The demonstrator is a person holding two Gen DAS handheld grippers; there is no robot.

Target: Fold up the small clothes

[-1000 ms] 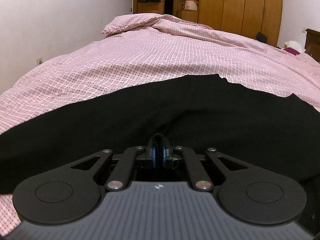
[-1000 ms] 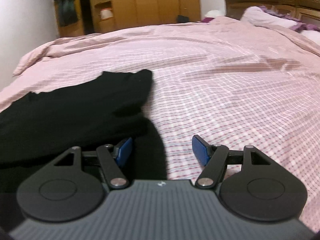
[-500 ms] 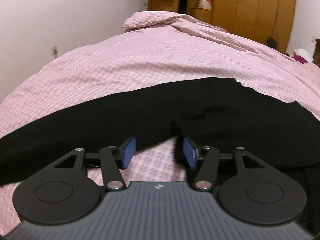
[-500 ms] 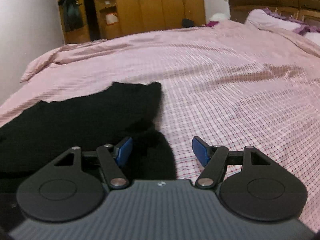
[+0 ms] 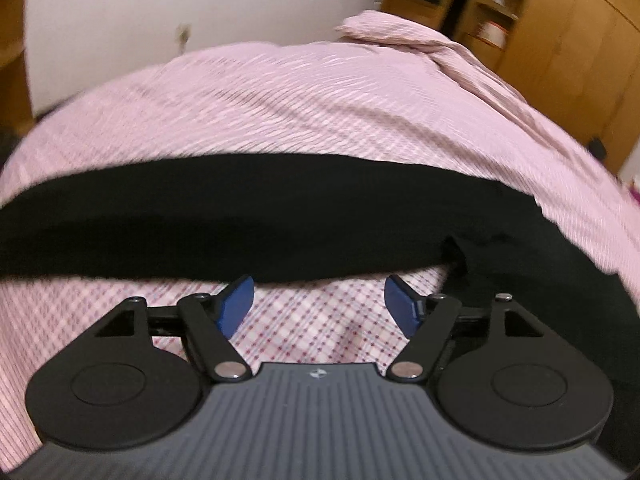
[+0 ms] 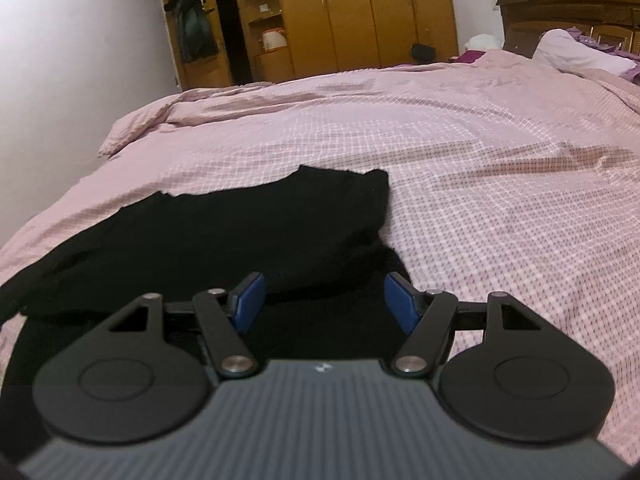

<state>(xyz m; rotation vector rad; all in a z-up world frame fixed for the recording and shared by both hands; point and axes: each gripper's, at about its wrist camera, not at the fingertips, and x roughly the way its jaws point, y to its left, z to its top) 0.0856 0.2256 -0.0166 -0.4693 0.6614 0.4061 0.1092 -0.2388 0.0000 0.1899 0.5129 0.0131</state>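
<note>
A black garment (image 5: 260,216) lies flat on the pink checked bedspread (image 5: 320,112), stretched as a long band across the left wrist view. My left gripper (image 5: 318,300) hovers just short of its near edge, jaws opening, with only bedspread between the blue pads (image 5: 238,300). In the right wrist view the same black garment (image 6: 240,232) spreads to the left and under my right gripper (image 6: 322,300), which stands open above the cloth with nothing pinched between its fingers.
The bedspread (image 6: 500,200) runs wide to the right. A wooden wardrobe (image 6: 360,12) and open shelves stand beyond the bed, a dark headboard (image 6: 568,12) with pillows at the far right, and a white wall (image 5: 200,4) on the left.
My left gripper was shut on the black cloth, let it go, and drew back off the garment while its jaws spread. The right gripper rose a little, still open.
</note>
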